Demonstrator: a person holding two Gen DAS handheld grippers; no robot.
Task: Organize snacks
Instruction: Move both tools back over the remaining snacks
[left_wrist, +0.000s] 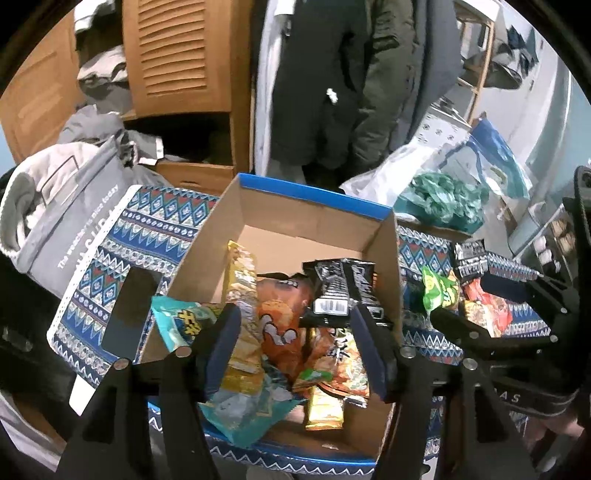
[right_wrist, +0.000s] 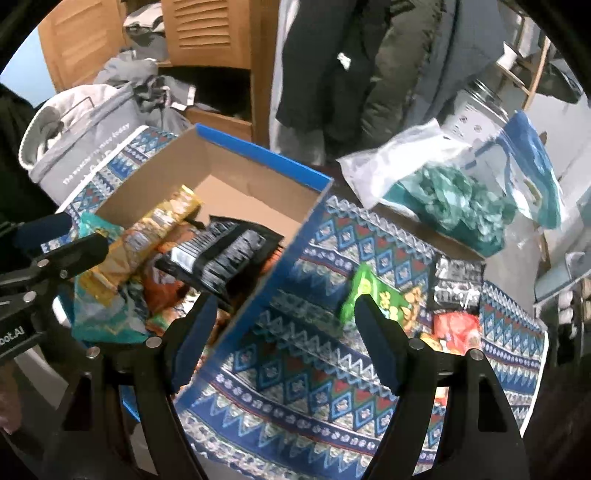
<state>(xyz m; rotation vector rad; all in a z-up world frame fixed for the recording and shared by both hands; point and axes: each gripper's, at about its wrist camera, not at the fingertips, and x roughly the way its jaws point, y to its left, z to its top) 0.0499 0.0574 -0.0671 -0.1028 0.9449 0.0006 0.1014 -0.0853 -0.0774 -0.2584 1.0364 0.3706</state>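
A patterned cardboard box (left_wrist: 314, 225) with a blue rim holds several snack packets: a black one (left_wrist: 340, 291), an orange one (left_wrist: 280, 325), a yellow one (left_wrist: 242, 295) and a teal one (left_wrist: 181, 325). My left gripper (left_wrist: 295, 350) is open and empty, low over the box. My right gripper (right_wrist: 284, 332) is open and empty, over the box's right wall (right_wrist: 295, 236) and the cloth. A green packet (right_wrist: 373, 299), a black packet (right_wrist: 458, 280) and a red packet (right_wrist: 456, 326) lie on the cloth to the right of the box.
A patterned cloth (right_wrist: 314, 387) covers the table. A grey fabric basket (left_wrist: 62, 206) stands at the left. Clear bags with teal contents (right_wrist: 450, 199) lie at the back right. Coats (left_wrist: 332, 74) hang behind, next to a wooden cabinet (left_wrist: 173, 55).
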